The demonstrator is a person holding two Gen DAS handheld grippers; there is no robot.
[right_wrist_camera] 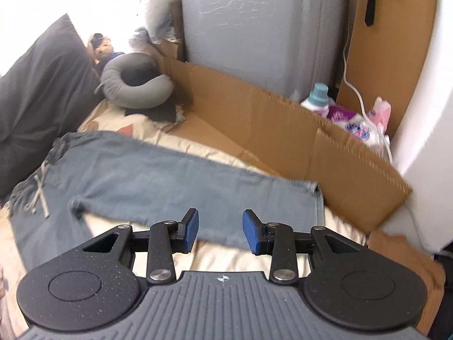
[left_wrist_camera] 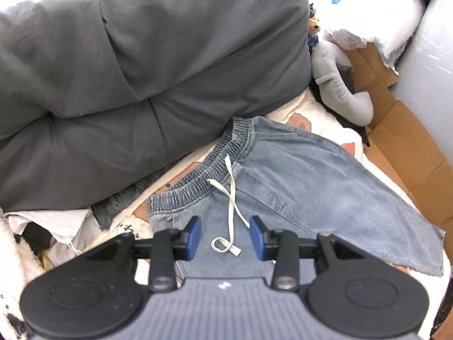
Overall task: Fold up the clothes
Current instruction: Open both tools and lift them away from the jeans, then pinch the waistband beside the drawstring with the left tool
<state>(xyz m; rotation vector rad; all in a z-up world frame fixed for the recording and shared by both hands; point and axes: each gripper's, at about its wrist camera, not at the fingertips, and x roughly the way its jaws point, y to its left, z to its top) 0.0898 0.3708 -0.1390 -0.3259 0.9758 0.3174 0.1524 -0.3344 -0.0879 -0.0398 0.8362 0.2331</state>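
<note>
Now both my hand-held grippers, left (left_wrist_camera: 225,237) and right (right_wrist_camera: 220,231), hang apart, empty, above the denim trousers (right_wrist_camera: 158,178) spread on the bed (right_wrist_camera: 232,255). Next I'd probably pinch waistband and hem.

Grey neck pillow (right_wrist_camera: 136,85) beside cardboard (right_wrist_camera: 283,130), detergent bottle (right_wrist_camera: 318,97) behind.

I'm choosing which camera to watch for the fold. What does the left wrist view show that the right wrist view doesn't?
Only the left wrist view shows the jeans' elastic waistband sharply, with the white drawstring lying below the open left tool.

Only the right wrist view shows the leg hem, the detergent bottle behind the cardboard, and the open right tool.

Both show the jeans, the dark grey duvet and the grey neck pillow.
</note>
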